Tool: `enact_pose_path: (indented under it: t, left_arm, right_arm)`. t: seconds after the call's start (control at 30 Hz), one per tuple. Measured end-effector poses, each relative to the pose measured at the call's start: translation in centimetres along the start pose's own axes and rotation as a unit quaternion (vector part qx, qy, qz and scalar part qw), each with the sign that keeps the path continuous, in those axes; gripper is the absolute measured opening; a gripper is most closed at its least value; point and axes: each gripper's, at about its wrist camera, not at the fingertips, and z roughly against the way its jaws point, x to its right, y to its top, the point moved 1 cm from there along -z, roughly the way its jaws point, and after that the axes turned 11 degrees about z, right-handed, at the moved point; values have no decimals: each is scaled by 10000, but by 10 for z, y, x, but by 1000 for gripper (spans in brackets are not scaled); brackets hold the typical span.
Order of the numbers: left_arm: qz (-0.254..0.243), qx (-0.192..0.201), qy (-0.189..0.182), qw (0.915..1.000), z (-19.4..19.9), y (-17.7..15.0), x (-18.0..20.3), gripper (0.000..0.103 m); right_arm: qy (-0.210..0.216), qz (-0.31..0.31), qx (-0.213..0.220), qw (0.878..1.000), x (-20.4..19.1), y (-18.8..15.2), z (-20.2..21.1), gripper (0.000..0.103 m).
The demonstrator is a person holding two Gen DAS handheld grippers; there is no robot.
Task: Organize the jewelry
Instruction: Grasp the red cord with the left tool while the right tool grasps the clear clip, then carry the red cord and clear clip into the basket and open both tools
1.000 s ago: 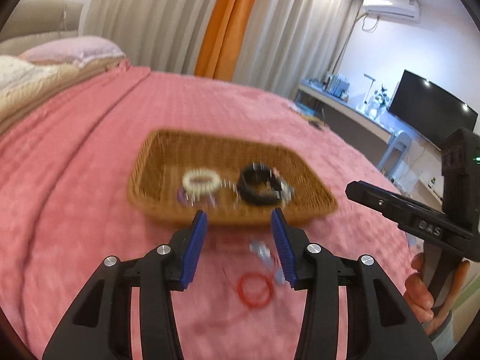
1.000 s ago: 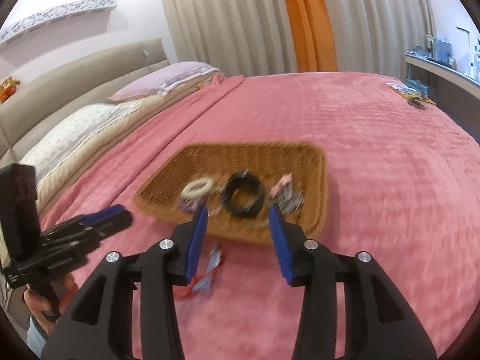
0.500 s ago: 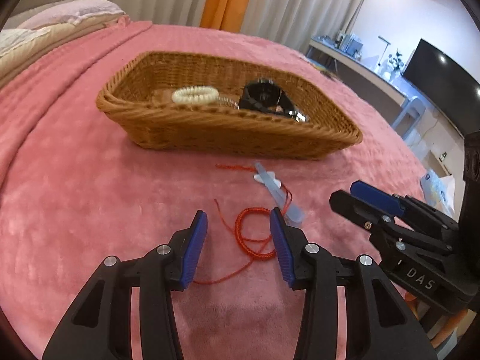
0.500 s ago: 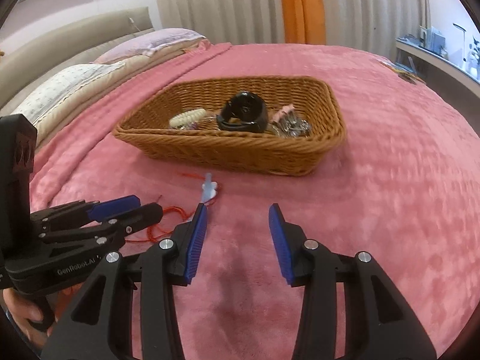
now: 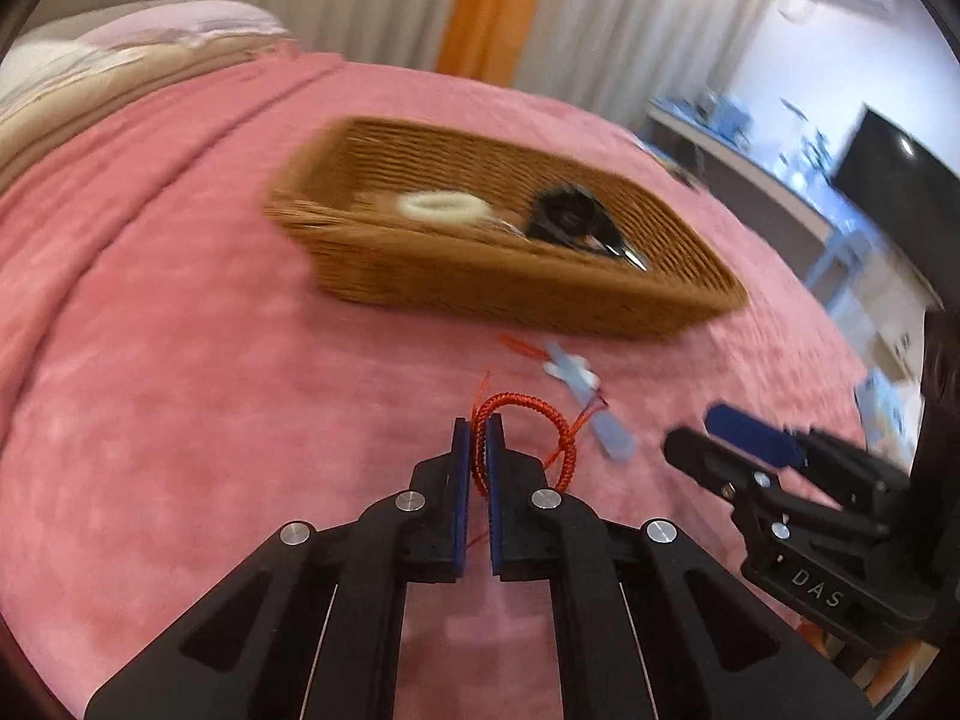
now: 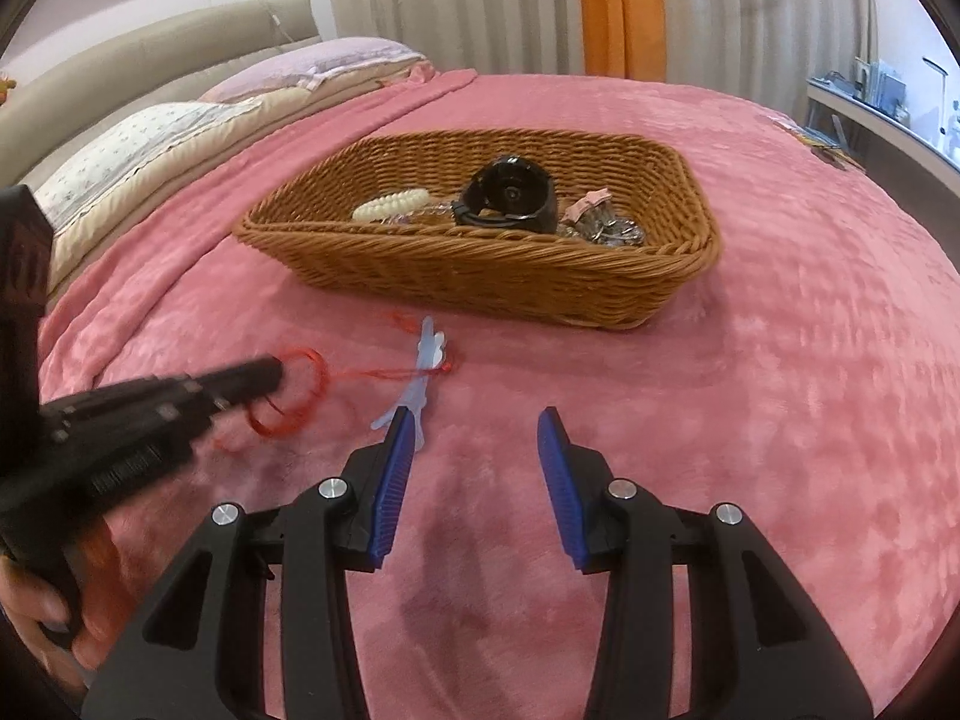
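Note:
My left gripper [image 5: 478, 427] is shut on a red cord bracelet [image 5: 543, 414] that lies on the pink bedspread in front of a wicker basket [image 5: 480, 282]. The bracelet's loop [image 6: 300, 396] also shows in the right wrist view at the left gripper's tip [image 6: 273, 375]. A pale blue hair clip [image 5: 585, 405] lies beside the bracelet, tangled with red cord [image 6: 420, 369]. The basket [image 6: 480, 276] holds a white bead bracelet [image 6: 393, 204], a black watch [image 6: 510, 195] and silvery pieces [image 6: 606, 228]. My right gripper [image 6: 477, 426] is open and empty, just right of the clip.
The pink bedspread [image 6: 810, 360] stretches all around the basket. Pillows [image 6: 180, 126] and a headboard are at the far left. A desk [image 5: 750, 162] and a dark TV screen [image 5: 900, 174] stand beyond the bed at the right.
My left gripper has moved onto the red bracelet and shut on it. The right gripper has stayed open and shifted slightly nearer the clip.

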Motion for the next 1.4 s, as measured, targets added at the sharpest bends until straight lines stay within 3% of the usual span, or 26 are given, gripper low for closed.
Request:
enact_pose_path:
  t: [0.17,0.3,0.53,0.6,0.63,0.67,0.93,1.13,1.4]
  left_arm:
    - [401,268,332,9983,22,8,-36,3]
    - [611,124,223,9978,17,8,-52,3]
    - [510,-43,181,9985,6,2,-53,3]
    - [513,-104,143,9985,3,2,-53,3]
    - [511,-113,139,9985,3,1,-54,3]
    - [500,-115,135,9986,3,0,-53,3]
    - [262,32,16,9997,10,-4,-43,3]
    - [284,320,-470,9980,38,2,-36,3]
    - [5,811,-815,9934,84,29,-4,3]
  right_arm:
    - [159,117,-249,9995,-13,6,-5,39]
    - [428,60,-377,9984,-25,15,-14,39]
    - [-36,88,-804,9967,-35,25,-47,39]
    - [-34,97,-770,9970,-36,25,-47,34]
    - [-25,168,-765,9969,-39,25,-47,23]
    - [-41,255,-751,9968,-42,24,-46,20]
    - [114,291,-459,9985,-45,13,-17,19]
    - [246,208,-107,9994,-40,11,21,19]
    - [182,142,488,9985,-18,38,80,19]
